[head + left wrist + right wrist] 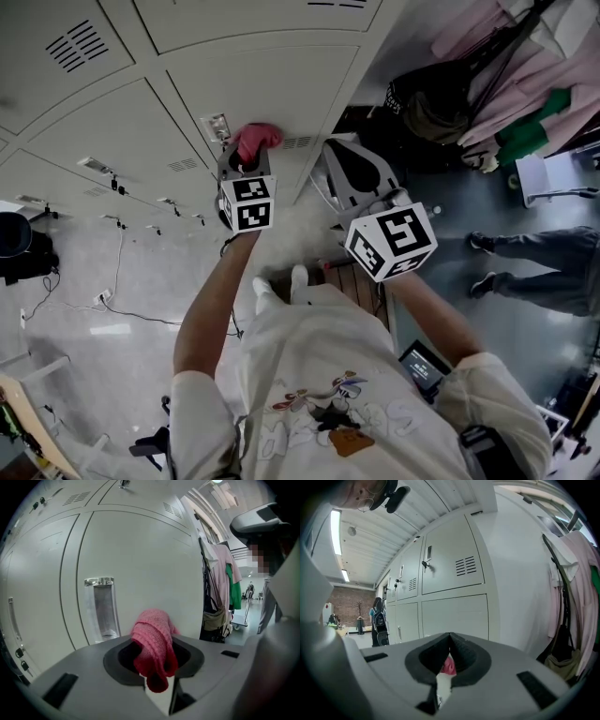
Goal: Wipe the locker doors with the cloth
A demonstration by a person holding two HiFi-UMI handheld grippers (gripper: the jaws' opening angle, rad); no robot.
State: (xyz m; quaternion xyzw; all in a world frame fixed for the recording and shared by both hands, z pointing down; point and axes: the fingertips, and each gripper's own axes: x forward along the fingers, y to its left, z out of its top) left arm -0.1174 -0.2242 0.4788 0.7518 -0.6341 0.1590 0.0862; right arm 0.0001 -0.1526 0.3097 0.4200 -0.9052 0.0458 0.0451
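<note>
While our left claw (242, 161) is raised toward the lockers, its jaws are clamped on the pink cloth (153, 645). The cloth bunches up out of the jaws and folds back down over them in a loose lump. It sits in front of a pale grey locker door (140, 559), just to the right of that door's shiny recessed handle (100, 607). We cannot tell from any view whether the cloth is pressed on the door or just short of it.

From the head view, the left claw is at the end of our outstretched left arm (211, 309), with its marker cube (249, 203) facing the camera. Our right claw (450, 640) is off to the right of the cloth and apart from it, pointing up along the row of lockers. Its jaws meet at the tips. A small scrap of pink (449, 665) shows low in the gap behind them, and we cannot make out what it is.

Clothes (224, 581) hang to the right of the lockers, pink and green among them, with a bag (214, 620) hanging below. In the right claw view, a person with a backpack (378, 623) stands far down the row of lockers.
</note>
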